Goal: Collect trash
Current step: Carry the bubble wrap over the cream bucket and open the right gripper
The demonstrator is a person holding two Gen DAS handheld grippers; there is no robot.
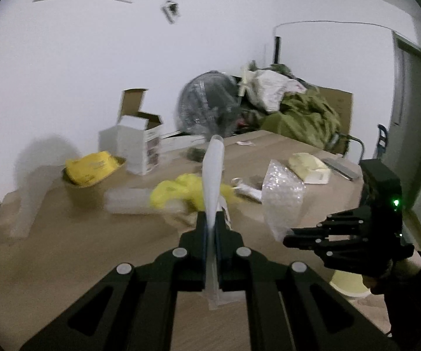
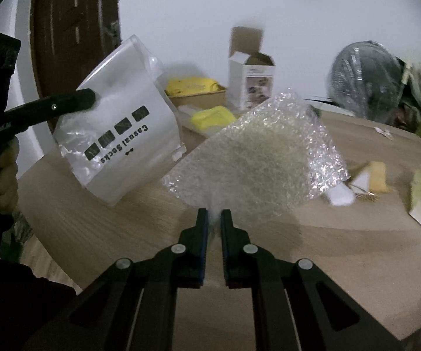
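My left gripper [image 1: 210,222] is shut on a white plastic sock bag [image 1: 212,175], seen edge-on and held above the wooden table [image 1: 79,234]. In the right wrist view the same bag [image 2: 117,128], printed "Casual Socks", hangs from the left gripper's fingers [image 2: 76,101]. My right gripper [image 2: 214,216] is shut on a sheet of clear bubble wrap [image 2: 257,158] and holds it up over the table [image 2: 327,248]. The bubble wrap [image 1: 280,199] and right gripper [image 1: 289,238] also show in the left wrist view.
On the table lie a yellow plastic bag [image 1: 181,193], a tray with a yellow packet [image 1: 93,166], an open white carton [image 1: 140,143], a pale yellow packet [image 1: 309,166] and small scraps [image 2: 365,181]. A fan [image 1: 207,105] and piled clothes [image 1: 303,114] stand behind.
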